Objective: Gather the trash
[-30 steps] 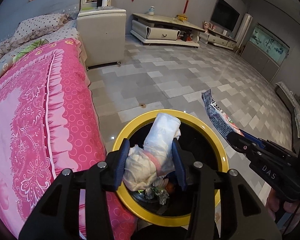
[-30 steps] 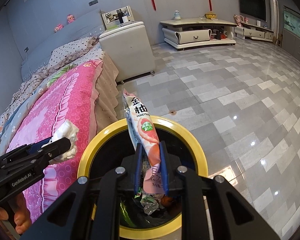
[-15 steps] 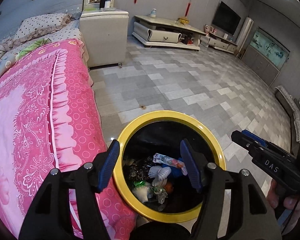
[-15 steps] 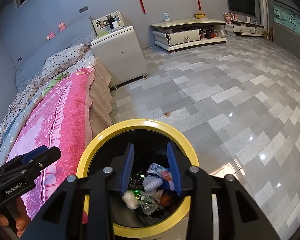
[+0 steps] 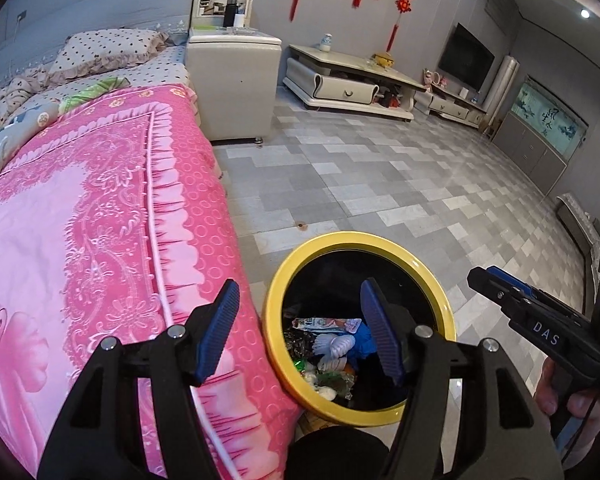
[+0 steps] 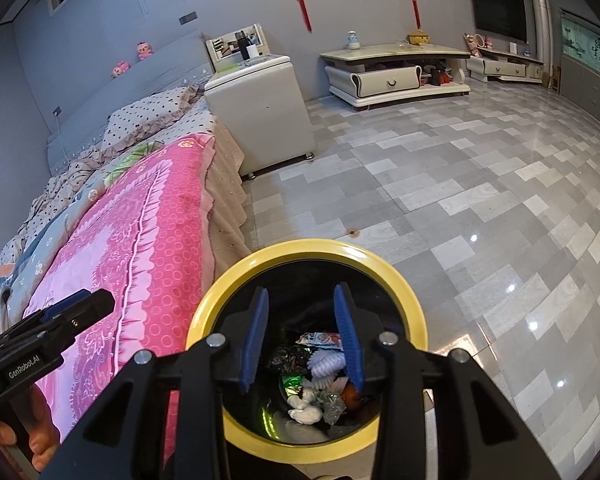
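trash [image 6: 318, 364] binned, both tongs [image 6: 302, 334] empty

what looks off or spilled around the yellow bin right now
Nothing stands out. The trash lies inside the yellow-rimmed bin, which stands upright beside the pink bedspread. No litter shows on the tiled floor, only a small dark spot beyond the bin.

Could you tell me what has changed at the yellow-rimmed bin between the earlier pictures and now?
Both tongs have let go. The left tongs dropped the white wad and the right tongs dropped the snack wrapper; both pieces now lie inside the bin. Both sets of jaws have just been opening and stand empty over the bin, the left now partly over the pink bedspread. The bin itself stays beside the bed.
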Tool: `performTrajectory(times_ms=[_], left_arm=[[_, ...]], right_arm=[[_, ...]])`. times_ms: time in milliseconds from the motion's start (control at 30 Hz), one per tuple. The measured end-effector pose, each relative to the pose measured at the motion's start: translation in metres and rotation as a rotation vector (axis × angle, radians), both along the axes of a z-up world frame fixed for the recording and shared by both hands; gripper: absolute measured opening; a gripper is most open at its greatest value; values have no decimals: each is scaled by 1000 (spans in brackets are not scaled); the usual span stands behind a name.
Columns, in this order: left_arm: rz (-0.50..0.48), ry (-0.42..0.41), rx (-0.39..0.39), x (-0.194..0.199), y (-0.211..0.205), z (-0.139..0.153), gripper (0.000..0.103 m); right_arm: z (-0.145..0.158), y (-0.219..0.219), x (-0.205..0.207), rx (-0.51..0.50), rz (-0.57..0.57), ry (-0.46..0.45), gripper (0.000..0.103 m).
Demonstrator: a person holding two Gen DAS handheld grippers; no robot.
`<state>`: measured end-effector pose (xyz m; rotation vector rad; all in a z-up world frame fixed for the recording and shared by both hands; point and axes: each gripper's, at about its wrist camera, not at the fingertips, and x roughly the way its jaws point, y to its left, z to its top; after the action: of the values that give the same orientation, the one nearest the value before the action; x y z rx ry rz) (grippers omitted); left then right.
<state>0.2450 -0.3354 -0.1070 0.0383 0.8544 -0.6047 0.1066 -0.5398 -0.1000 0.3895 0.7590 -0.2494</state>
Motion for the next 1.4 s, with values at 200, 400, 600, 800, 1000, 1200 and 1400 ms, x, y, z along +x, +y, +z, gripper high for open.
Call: performTrajectory(times_ms=[200,400,600,800,1000,1200,1400], left_arm=[[57,-36,2,-5,43,17,60],[153,-66,-16,-10,98,34,60],[247,-73,-9,-16,154,37,59],[326,-84,7,-25,205,37,59],[403,-91,21,-38,253,33,59],[464,-103,18,-57,289,27,61],[496,-148,-7,-81,311,25,71]], right_arm=[[18,30,2,-17,54,-26,33],[33,67,10,-24,131,-50,33],[44,111,23,-17,216,-64,33],[47,152,32,-9,302,-63,33],[48,194,36,-9,386,-66,33],[47,224,35,-11,434,-73,33],[49,241,28,-32,454,-103,41]])
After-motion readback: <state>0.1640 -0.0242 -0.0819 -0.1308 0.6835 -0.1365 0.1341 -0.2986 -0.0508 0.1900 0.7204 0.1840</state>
